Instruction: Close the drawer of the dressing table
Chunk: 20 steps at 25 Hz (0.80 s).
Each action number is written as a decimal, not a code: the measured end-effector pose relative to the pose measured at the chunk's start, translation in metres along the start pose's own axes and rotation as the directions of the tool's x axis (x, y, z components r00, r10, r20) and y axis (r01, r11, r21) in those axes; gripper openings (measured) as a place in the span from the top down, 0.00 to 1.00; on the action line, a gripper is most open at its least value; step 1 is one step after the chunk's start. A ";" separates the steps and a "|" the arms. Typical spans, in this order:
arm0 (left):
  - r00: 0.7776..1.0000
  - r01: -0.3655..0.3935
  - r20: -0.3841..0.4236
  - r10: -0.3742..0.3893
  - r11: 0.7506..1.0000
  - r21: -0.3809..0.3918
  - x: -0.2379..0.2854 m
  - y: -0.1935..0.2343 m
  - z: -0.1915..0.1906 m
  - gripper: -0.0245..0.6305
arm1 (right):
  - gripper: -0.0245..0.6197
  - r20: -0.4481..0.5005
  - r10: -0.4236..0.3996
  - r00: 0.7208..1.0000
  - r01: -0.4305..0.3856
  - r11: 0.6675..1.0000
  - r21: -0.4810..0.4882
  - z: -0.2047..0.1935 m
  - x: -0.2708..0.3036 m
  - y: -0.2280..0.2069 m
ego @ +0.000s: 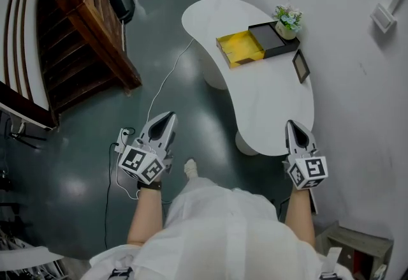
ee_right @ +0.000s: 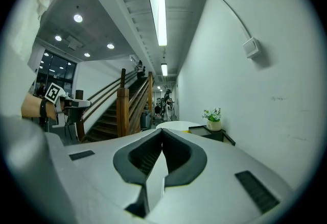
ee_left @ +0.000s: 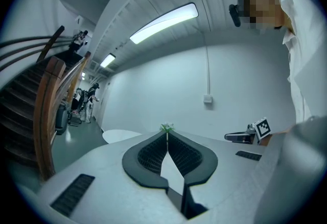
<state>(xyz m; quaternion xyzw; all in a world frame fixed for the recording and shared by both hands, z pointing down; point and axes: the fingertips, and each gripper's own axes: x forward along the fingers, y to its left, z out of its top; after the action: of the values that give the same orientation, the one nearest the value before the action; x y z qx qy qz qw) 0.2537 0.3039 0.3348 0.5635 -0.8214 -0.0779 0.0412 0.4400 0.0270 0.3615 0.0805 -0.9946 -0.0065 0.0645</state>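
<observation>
I see a dark, glossy floor point(ego: 70, 170) with a white cable point(ego: 167, 78) trailing across it to a power strip point(ego: 122, 140). A wooden staircase point(ego: 83, 23) climbs at the left. The plain white wall point(ego: 357, 49) on the right carries a small white box point(ego: 383, 17). A long ceiling light point(ee_right: 157, 11) glows overhead.

I see a white dressing table point(ego: 268, 103), its drawer point(ego: 240, 49) yellow inside, the case point(ego: 276, 39) black. The floor point(ego: 76, 164) is dark teal (glossy), the staircase point(ego: 86, 23) brown. My left gripper point(ego: 169, 117) and right gripper point(ego: 291, 124) are grey, with black-and-white square markers.
</observation>
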 end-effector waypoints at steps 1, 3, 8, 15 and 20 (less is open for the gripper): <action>1.000 -0.004 0.003 0.004 1.000 -0.002 0.000 0.011 0.002 0.93 | 0.95 -0.003 -0.002 1.000 0.002 1.000 0.001 0.002 0.011 0.003; 1.000 -0.017 0.004 0.017 1.000 -0.005 -0.001 0.038 0.006 0.93 | 0.95 -0.005 -0.003 1.000 0.003 1.000 0.001 0.007 0.035 0.011; 0.997 -0.071 0.012 0.072 0.997 -0.011 -0.011 0.116 0.020 0.93 | 0.95 -0.016 0.004 1.000 -0.004 1.000 -0.002 0.017 0.102 0.038; 0.993 -0.110 0.035 0.110 0.994 -0.009 -0.016 0.223 0.040 0.93 | 0.95 -0.010 -0.015 1.000 0.015 1.000 -0.003 0.026 0.193 0.073; 0.994 -0.099 0.037 0.099 0.995 -0.007 -0.017 0.269 0.050 0.93 | 0.95 -0.009 -0.040 0.999 0.040 0.999 -0.007 0.034 0.236 0.090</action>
<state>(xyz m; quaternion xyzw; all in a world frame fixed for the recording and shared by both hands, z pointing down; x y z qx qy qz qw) 0.0051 0.4186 0.3332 0.5204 -0.8487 -0.0884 0.0310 0.1900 0.0782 0.3597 0.1002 -0.9925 -0.0108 0.0694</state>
